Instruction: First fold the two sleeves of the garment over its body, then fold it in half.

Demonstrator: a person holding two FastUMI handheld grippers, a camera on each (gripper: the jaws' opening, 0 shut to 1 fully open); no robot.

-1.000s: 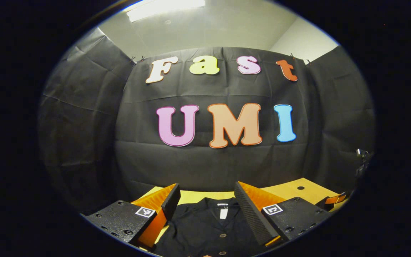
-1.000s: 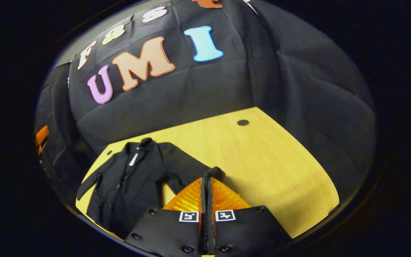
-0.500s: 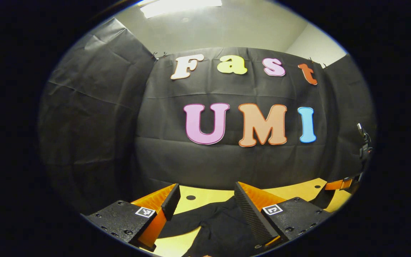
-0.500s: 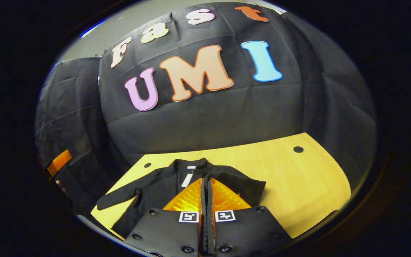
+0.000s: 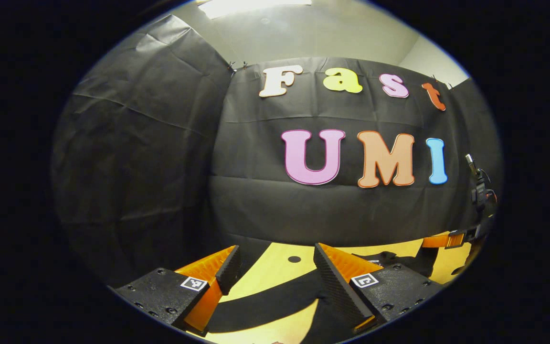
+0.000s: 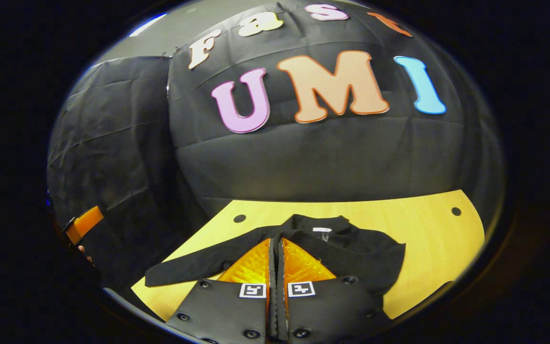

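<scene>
Garment (image 6: 351,248) lies beyond pressed-together right gripper (image 6: 275,246); its sleeve (image 5: 265,301) crosses under spread left gripper (image 5: 275,267).

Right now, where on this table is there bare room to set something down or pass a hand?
The widest bare patch is the table right of the black garment, out to the hole near the far right corner. A narrower strip runs between the collar and the booth wall. The left is crowded: one sleeve lies stretched out there, under the open left gripper.
</scene>
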